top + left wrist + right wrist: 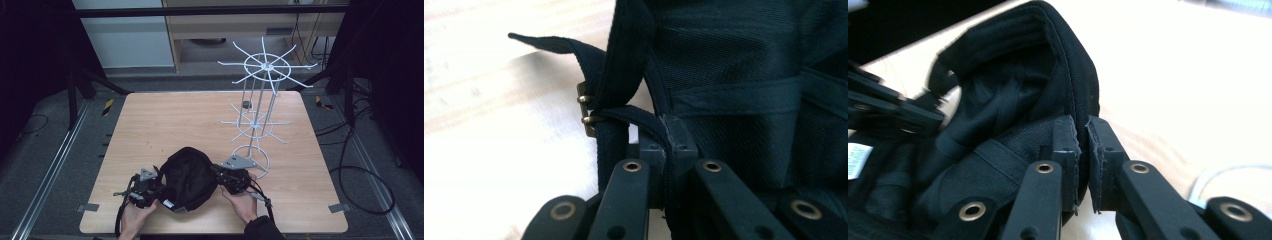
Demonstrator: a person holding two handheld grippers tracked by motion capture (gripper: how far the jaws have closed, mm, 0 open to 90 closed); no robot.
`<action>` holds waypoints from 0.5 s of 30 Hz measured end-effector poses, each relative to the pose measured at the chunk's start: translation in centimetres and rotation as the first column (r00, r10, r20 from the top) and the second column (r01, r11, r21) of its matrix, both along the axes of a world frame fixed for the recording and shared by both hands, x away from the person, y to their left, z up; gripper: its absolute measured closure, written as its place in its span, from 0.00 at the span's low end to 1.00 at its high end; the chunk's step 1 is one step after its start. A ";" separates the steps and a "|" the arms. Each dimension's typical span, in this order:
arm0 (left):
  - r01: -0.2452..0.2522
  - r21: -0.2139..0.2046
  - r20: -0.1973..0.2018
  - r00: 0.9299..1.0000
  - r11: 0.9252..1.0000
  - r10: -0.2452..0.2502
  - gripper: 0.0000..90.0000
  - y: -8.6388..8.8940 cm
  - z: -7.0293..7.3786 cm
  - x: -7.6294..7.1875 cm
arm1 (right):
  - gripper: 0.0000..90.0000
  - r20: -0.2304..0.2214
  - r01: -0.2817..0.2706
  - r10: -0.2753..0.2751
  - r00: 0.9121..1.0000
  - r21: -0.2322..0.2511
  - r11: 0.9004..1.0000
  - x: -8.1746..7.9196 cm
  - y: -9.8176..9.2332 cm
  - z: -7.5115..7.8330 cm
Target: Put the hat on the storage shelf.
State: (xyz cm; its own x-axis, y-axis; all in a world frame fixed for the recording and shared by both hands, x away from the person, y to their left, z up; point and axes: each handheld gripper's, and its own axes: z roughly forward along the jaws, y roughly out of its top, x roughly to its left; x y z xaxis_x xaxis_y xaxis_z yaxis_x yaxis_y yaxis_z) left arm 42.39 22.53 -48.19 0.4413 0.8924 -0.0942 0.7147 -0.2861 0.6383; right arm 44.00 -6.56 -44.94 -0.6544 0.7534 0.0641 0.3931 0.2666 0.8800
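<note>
Gripping the black cap (187, 177) with both tongs, we have the left tongs (667, 135) pinched on its back strap (621, 65) and the right tongs (1083, 145) clamped on its rim. Lifting evenly should keep it from sagging. The cap lies upside down near the wire rack (257, 107) on the bench (165, 120), its long axis between our hands.

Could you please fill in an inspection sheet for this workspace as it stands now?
Surface: wooden table, bare at left and far side.
Job's things: black cap near the front edge, held at both sides; white wire rack stands at right.
Clutter: small dark object behind the rack, too small to tell.
Grippers: left gripper shut on the cap's strap; right gripper shut on the cap's rim.
Cables: loose black cables on the floor at right.
Surroundings: dark frame, grey floor, floor rail at left.
</note>
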 end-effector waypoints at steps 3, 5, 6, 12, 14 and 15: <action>-0.019 -0.034 0.038 0.999 0.999 0.020 0.97 0.4 0.2 1.1 | 0.93 0.060 -0.007 0.006 0.998 0.013 1.000 -0.2 0.4 0.9; -0.029 -0.057 0.061 0.998 0.998 0.033 0.97 0.5 0.4 1.6 | 0.93 0.097 -0.018 0.015 0.995 0.028 0.999 -0.3 0.7 1.6; -0.029 -0.057 0.061 0.998 0.998 0.033 0.98 0.5 0.4 1.6 | 0.93 0.111 -0.022 0.018 0.994 0.029 0.999 -0.4 0.8 1.9; -0.045 -0.090 0.111 0.992 0.995 0.054 0.98 0.6 0.4 3.4 | 0.93 0.190 -0.068 0.068 0.979 -0.005 0.998 -1.1 1.6 2.6; -0.051 -0.101 0.122 0.991 0.994 0.063 0.98 0.7 0.2 3.8 | 0.93 0.202 -0.092 0.094 0.975 -0.020 0.996 -1.4 1.7 2.5; -0.049 -0.098 0.121 0.991 0.994 0.061 0.98 0.8 0.1 3.9 | 0.93 0.204 -0.100 0.101 0.974 -0.020 0.995 -1.5 1.7 2.4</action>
State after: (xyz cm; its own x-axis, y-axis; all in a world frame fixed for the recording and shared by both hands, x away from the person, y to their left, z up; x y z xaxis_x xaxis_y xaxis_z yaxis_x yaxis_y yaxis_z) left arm 46.33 23.33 -48.06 0.4052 0.9054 -0.1267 0.6414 -0.1828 0.7451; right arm 42.50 -4.82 -42.53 -0.7253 0.6830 -0.0859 0.1757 0.3042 0.9363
